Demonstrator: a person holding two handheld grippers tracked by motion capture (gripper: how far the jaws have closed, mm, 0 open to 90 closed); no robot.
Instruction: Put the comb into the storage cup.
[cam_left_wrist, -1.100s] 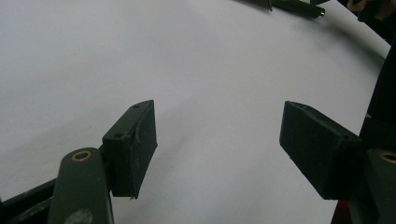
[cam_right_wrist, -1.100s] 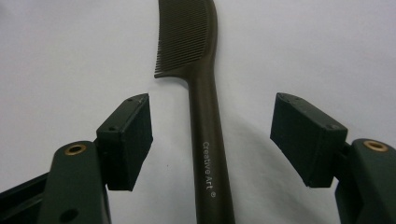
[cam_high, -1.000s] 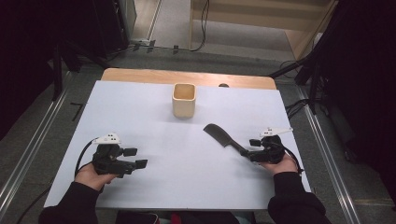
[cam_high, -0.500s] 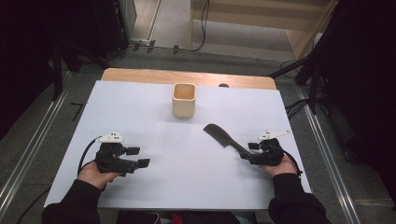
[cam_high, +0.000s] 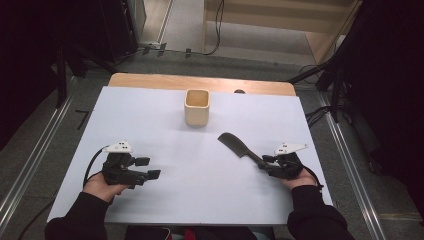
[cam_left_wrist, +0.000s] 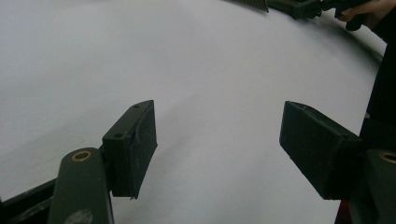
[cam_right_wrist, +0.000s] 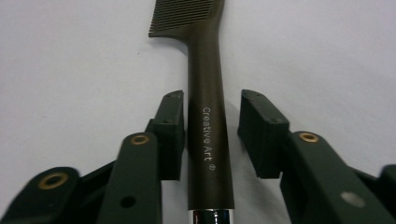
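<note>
Black comb (cam_right_wrist: 205, 93) lay on the counter (cam_high: 150, 125) between my right gripper (cam_right_wrist: 210, 135), whose jaws had just been closing, left pad touching, not yet pinching. Left gripper (cam_left_wrist: 217, 140) spread, unmoved. One comb, one cup (cam_high: 197, 107).

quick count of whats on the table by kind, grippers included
grippers: 2, left gripper with its jaws wide apart, right gripper with jaws either side of the comb handle
combs: 1, dark comb
cups: 1, beige square cup
total: 4
</note>
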